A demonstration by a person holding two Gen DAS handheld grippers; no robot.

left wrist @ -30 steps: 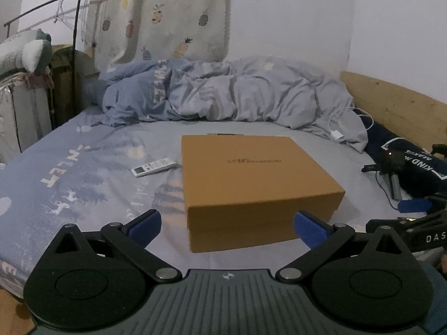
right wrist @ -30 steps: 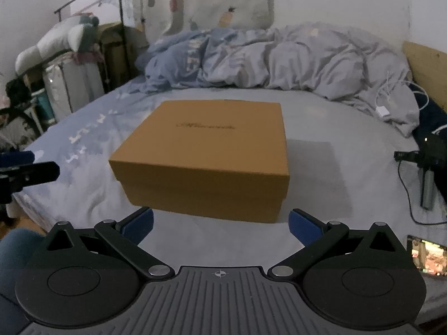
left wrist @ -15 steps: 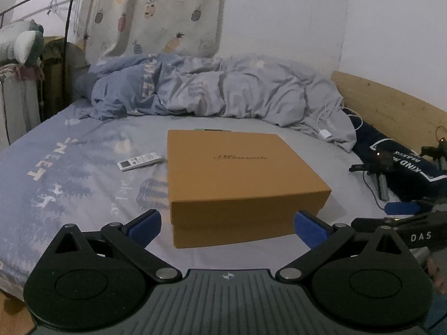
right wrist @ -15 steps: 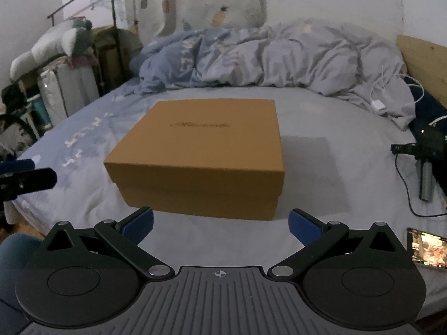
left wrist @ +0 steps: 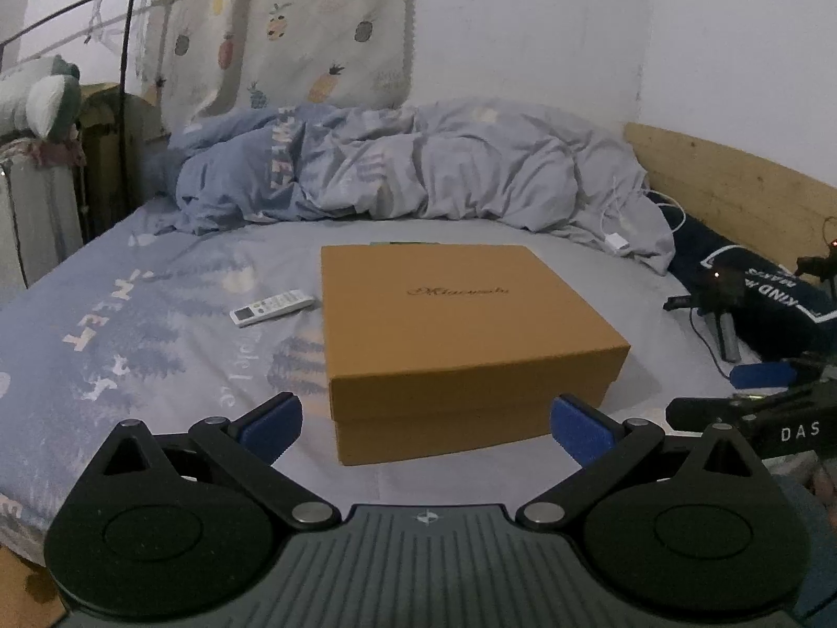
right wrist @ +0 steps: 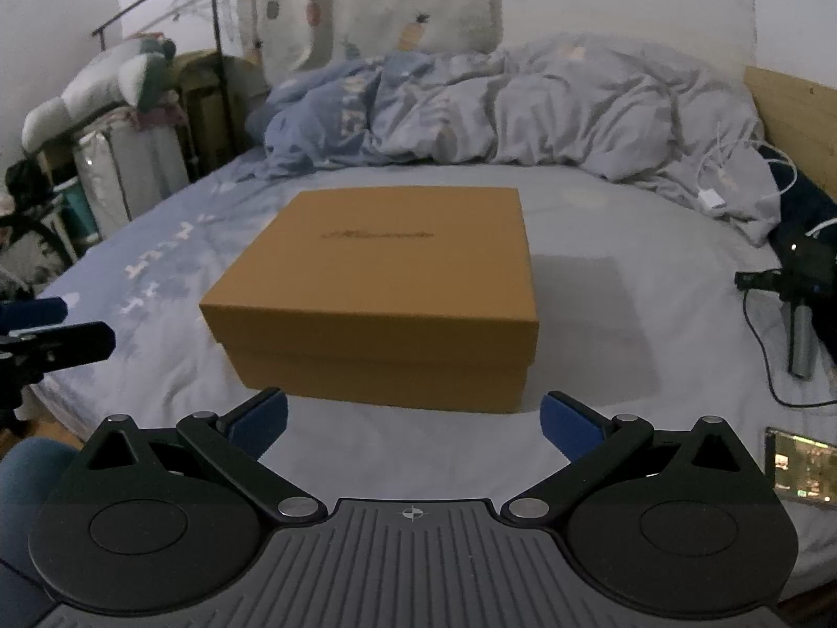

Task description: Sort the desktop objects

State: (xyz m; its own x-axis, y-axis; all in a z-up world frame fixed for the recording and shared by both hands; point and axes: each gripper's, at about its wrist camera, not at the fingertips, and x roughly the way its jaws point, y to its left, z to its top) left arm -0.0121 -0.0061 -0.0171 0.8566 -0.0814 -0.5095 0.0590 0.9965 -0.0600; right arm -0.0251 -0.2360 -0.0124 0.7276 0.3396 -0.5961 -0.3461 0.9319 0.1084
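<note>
Hidden: a green edge just shows behind the far side of the brown box [left wrist: 460,335]; possibly a book, too little shows.
Left gripper [left wrist: 428,421]: blue fingers [left wrist: 274,421] spread wide, holding nothing, hovering near the box's front.
Right gripper [right wrist: 413,418]: likewise wide apart and empty.
Box: lid on, mid-bed.
Bed [left wrist: 157,345]: white remote [left wrist: 271,306] left of the box; phone [right wrist: 798,466] at near right, cut off.
Room: crumpled duvet [left wrist: 418,167] far, pineapple curtain [left wrist: 282,26] behind.

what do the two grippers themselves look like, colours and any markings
The left gripper and right gripper look alike: black linkage arms with silver pivot pins, two round black discs, a ribbed dark grey body bearing a small crosshair mark, and blue pads on the fingertips. In the left wrist view the right gripper's black side carries white letters "DAS". No cables or sleeves show on them.
</note>
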